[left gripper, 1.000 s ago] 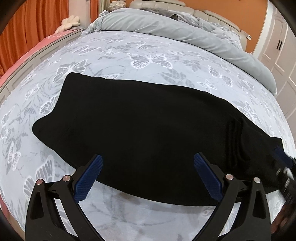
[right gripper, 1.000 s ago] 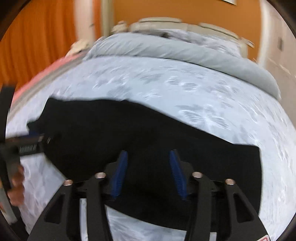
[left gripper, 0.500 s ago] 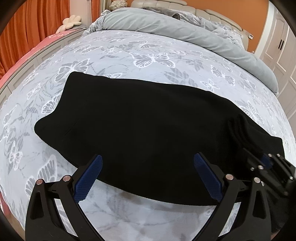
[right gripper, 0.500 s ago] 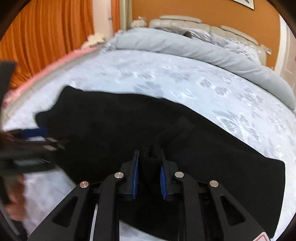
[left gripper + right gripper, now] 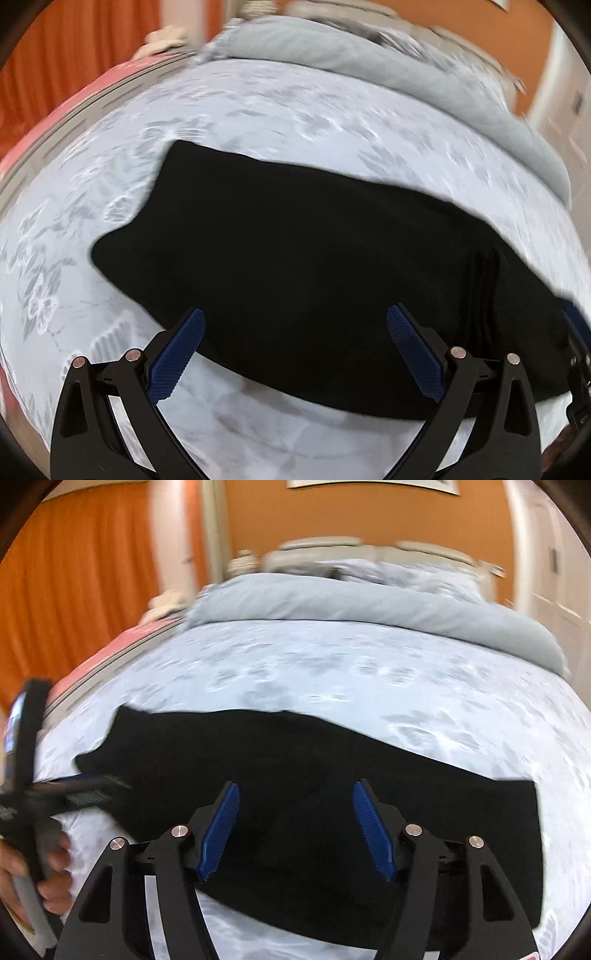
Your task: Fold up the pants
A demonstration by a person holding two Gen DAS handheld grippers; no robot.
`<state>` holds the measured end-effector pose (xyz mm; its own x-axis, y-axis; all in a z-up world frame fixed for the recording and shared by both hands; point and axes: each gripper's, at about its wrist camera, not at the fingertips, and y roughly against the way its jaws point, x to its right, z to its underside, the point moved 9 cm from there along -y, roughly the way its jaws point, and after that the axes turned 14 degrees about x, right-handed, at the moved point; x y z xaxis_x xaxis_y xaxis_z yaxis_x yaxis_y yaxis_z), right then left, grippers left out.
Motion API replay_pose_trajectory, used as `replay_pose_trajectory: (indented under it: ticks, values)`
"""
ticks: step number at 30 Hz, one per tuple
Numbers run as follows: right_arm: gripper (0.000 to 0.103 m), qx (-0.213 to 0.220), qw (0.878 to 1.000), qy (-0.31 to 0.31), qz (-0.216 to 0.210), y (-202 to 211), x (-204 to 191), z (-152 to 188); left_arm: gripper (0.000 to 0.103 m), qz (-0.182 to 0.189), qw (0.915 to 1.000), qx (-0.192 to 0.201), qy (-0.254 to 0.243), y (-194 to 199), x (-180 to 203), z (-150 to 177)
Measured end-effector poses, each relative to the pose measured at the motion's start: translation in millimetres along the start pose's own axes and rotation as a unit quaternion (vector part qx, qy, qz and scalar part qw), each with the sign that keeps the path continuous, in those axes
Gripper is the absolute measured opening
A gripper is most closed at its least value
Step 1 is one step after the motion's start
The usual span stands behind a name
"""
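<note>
- Tools, nearest item: the left tool (image 5: pixel 295 350) stands with its blue pads (image 5: pixel 177 356) spread wide apart and nothing between them; its tips hang over the near edge of the pants.
- Right tool (image 5: pixel 295 827): fingers parted to a moderate gap, blue pads (image 5: pixel 219 830) bare, no cloth gripped; it hovers above the middle of the pants.
- Left hand (image 5: pixel 40 871): seen at the left edge of the right wrist view, wrapped around the handle of the left tool. Skin and handle are blurred.
- Pants (image 5: pixel 314 280): black, lying flat on the bed as one long folded strip running left to right. The left end has a stepped outline; the right end shows a few lengthwise creases. In the right wrist view the pants (image 5: pixel 314 801) reach from the left tool across to a squared-off end at the right.
- Bed (image 5: pixel 258 118): covered by a pale blue sheet with a butterfly print, showing on every side of the pants.
- Duvet (image 5: pixel 369 605): grey, bunched in a long roll across the far end of the bed, well apart from the pants.
- Headboard (image 5: pixel 351 548): cream, padded, behind the duvet.
- Curtain (image 5: pixel 74 583): orange, at the far left.
- Both views are blurred, so fine detail of the print cannot be told.
</note>
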<state>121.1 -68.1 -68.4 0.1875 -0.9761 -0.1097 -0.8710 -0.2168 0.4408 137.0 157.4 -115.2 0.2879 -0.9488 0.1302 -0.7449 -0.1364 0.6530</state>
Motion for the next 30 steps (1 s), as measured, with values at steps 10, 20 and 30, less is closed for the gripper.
replay_pose_trajectory:
  ticks: [10, 20, 30]
  values:
    - [0.063, 0.003, 0.998, -0.056, 0.022, -1, 34, -12, 0.097, -0.076, 0.9547, -0.051, 0.283, -35, -146, 1]
    - [0.064, -0.016, 0.997, -0.066, 0.044, -5, 47, -6, 0.086, -0.077, 0.9801, -0.045, 0.177, -64, -105, -9]
    - [0.064, -0.026, 0.993, -0.088, 0.079, -7, 74, -3, 0.018, 0.036, 0.9921, 0.076, 0.093, 10, -16, -75]
